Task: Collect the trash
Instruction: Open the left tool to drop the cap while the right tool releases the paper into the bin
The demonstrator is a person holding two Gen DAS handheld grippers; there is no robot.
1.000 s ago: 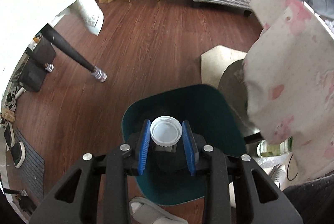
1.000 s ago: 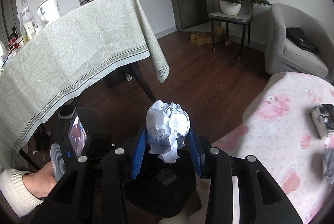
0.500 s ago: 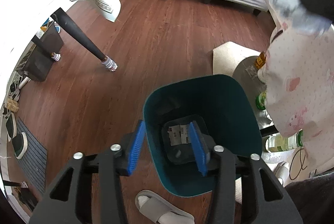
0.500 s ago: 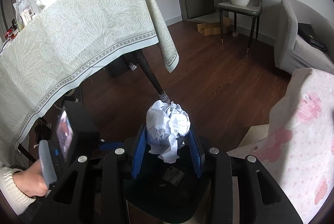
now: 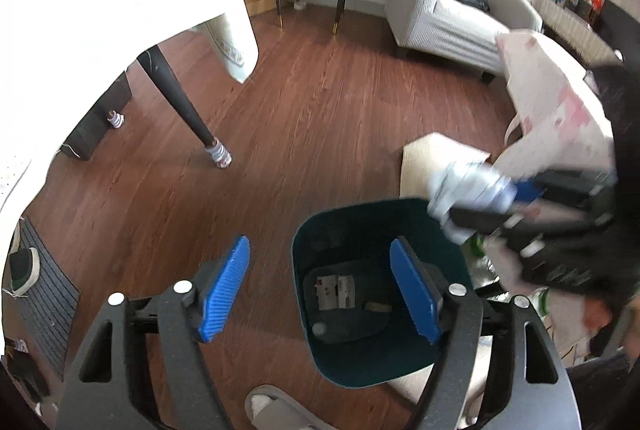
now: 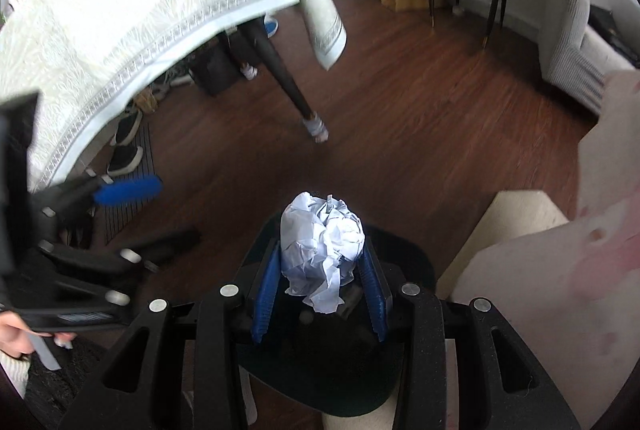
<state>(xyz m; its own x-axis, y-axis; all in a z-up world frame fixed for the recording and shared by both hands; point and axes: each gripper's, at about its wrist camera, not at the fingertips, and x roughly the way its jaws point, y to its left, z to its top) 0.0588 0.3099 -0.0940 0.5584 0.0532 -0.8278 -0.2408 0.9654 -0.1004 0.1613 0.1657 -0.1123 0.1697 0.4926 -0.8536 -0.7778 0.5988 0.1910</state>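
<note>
Over the bin the left tongs have just been opening and stand wide with nothing between them — their drop looks done. Right tongs grip a paper ball above the rim; next they need to open over the mouth. Only the left view shows the scraps already lying inside.

Home living room — armchair, tablecloth, slipper.
</note>
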